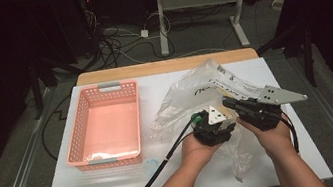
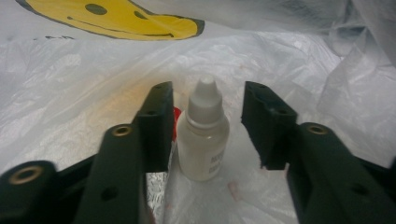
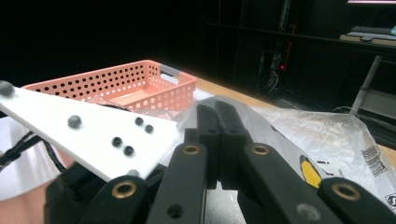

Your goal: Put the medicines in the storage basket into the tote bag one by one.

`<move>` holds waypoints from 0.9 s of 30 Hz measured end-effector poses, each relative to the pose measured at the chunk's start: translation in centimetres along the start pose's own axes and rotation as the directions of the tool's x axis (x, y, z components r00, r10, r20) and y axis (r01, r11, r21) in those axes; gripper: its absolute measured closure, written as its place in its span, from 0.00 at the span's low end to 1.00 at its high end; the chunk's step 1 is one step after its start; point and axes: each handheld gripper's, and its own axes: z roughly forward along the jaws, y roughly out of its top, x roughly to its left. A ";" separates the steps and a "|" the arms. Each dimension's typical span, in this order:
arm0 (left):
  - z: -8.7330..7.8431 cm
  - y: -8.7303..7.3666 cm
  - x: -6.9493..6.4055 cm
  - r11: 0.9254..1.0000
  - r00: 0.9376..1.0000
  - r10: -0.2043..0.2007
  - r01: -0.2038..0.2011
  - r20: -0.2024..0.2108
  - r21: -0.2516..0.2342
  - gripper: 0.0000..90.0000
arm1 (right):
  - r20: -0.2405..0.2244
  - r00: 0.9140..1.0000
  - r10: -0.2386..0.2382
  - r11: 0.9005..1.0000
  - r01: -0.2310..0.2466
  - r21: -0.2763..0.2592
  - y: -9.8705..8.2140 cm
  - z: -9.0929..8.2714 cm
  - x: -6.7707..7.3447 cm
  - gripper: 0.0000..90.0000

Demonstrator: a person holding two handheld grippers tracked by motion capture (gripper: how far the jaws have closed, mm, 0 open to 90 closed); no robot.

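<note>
The left gripper (image 2: 208, 123) is pushed into a clear plastic bag (image 1: 205, 92), its jaws spread wide. A small white dropper bottle (image 2: 203, 135) stands upright between them, close against the left-hand jaw and apart from the other. Just beside it, the right gripper (image 3: 219, 140) has its jaws pressed together, apparently pinching the bag's film, though the grip itself is hard to make out. A pink basket (image 1: 106, 123) sits well off beyond the left gripper.

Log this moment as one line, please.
left tool: open, straddling small white dropper bottle inside clear plastic bag | right tool: shut on bag | pink perforated basket: empty
</note>
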 end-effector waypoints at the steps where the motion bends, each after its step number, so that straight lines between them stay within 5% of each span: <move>1: -0.4 -0.1 0.0 1.000 1.000 -0.005 0.005 0.007 -0.006 0.54 | -0.001 1.000 -0.002 1.000 0.002 0.001 0.0 0.0 0.0 1.00; 13: -5.3 -3.0 0.0 0.999 0.999 -0.033 0.034 0.008 -0.016 0.46 | 0.003 1.000 -0.007 1.000 0.007 0.008 -0.1 0.1 0.0 1.00; 24: -8.5 -7.4 -0.1 0.995 1.000 -0.012 0.015 -0.025 0.104 0.35 | 0.007 1.000 -0.009 1.000 0.009 0.005 0.0 -0.1 0.1 1.00; 27: -8.6 -8.3 0.4 0.992 0.999 -0.037 0.041 -0.036 0.119 0.33 | 0.007 1.000 -0.004 1.000 0.004 0.010 -0.1 -0.1 0.1 1.00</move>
